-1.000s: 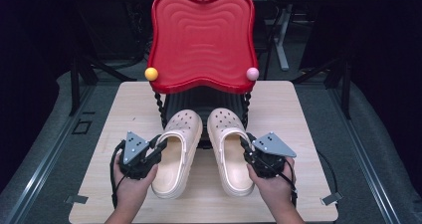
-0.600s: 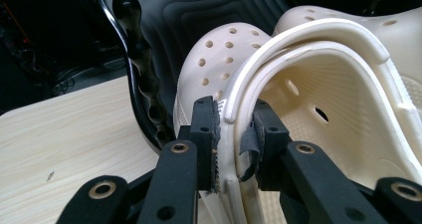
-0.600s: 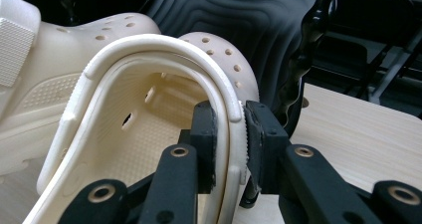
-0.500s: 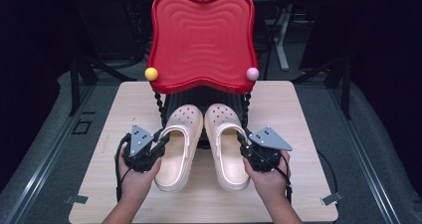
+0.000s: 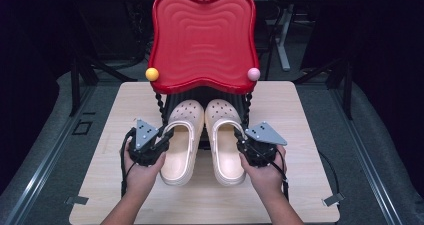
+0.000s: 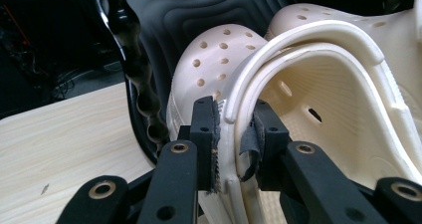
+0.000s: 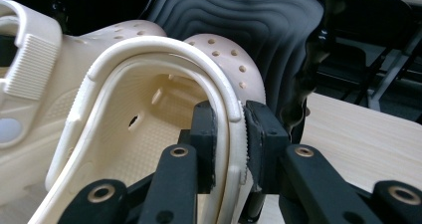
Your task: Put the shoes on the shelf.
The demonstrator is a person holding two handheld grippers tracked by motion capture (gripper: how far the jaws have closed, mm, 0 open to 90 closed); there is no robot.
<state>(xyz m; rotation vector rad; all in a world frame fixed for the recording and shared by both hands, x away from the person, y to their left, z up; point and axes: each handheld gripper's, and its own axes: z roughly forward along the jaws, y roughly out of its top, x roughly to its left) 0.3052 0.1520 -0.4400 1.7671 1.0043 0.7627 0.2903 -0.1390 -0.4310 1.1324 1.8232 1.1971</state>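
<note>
Two cream perforated clogs lie side by side on the wooden table (image 5: 285, 110), toes tucked beneath a red wavy-topped stand (image 5: 202, 40). My left gripper (image 5: 167, 133) is shut on the outer side wall of the left clog (image 5: 182, 145). In the left gripper view the pads of that gripper (image 6: 234, 129) pinch the left clog's rim (image 6: 318, 109) by the heel strap. My right gripper (image 5: 239, 135) is shut on the outer wall of the right clog (image 5: 225, 145). The right gripper view shows this gripper (image 7: 238, 134) clamping the right clog's rim (image 7: 149, 109).
The stand rests on black twisted posts (image 5: 160, 105) (image 5: 246, 107) flanking the clogs' toes. A yellow ball (image 5: 152, 74) and a pink ball (image 5: 253, 74) sit at its front corners. Its black ribbed underside (image 6: 199, 15) looms just over the toes. Dark chairs and table legs stand behind.
Both clogs, held in the grippers, have slid away from the person, so their toes reach further beneath the red stand. The left hand moved more than the right.
</note>
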